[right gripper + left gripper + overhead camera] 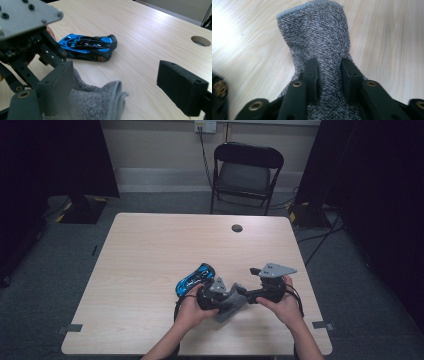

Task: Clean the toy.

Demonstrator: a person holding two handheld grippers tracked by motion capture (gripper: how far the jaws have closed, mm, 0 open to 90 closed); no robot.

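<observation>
Gripping a grey knit sock near its middle, the left gripper is seen at the table's near edge, pads pinching the fabric btwn them. The sock is lifted w/ its cuff end hanging toward the wood. A blue toy car is parked just beside it, apart from both tools. The right gripper is held wide open, one pad against the sock's folded edge, the other well clear, nothing clamped. For the step to go well, the cuff's single layer should be caught by the right pads, not the whole fold, & the left pinch kept firm while the opening is spread toward the car.
</observation>
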